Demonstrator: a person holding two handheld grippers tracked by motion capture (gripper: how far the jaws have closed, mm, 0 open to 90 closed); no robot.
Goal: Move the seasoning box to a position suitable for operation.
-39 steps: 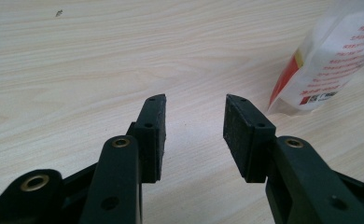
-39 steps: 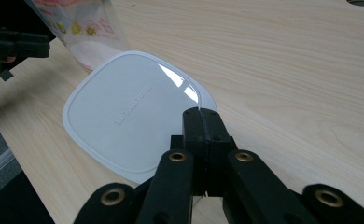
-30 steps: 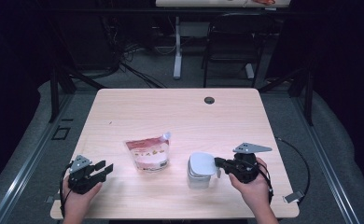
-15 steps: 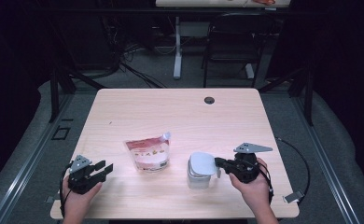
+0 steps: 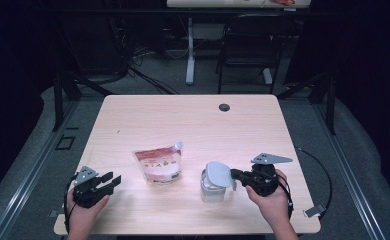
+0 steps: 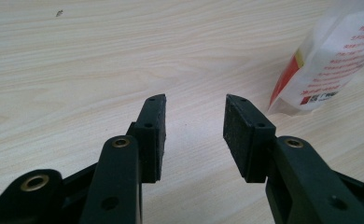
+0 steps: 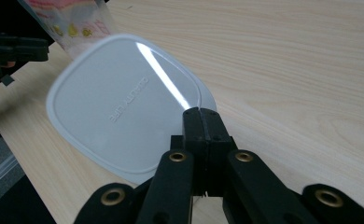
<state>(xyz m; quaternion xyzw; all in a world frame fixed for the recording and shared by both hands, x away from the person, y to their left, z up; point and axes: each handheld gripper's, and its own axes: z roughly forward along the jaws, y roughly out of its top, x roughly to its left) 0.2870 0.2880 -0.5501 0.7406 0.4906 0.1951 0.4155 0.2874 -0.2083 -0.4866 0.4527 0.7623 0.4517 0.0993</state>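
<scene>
Since a second ago little has shifted: we have tipped the lid (image 5: 218,175) slightly higher over the tub (image 5: 212,191), and the left hand has stayed put.

Nearest us, our left gripper (image 5: 109,179) rests at the near left corner of the table (image 5: 183,120), jaws apart and empty, its flat black pads facing each other over bare wood. Our right gripper (image 5: 235,175) is clamped on the lid's edge, jaws pressed together on the thin rim, holding it tilted just above the tub near the right front.

To do this well, we judge the lid should come away slowly and level, since a pinch at one edge lets thin plastic flex and slip.

That lid is a smooth, glossy, rounded-square sheet of whitish plastic with raised lettering; the tub looks translucent. Farther in, the pouch (image 5: 158,163) lies flat, crinkly, white and red. Pale wood grain runs across the tabletop, with a dark grommet (image 5: 224,107) near the far edge.
</scene>
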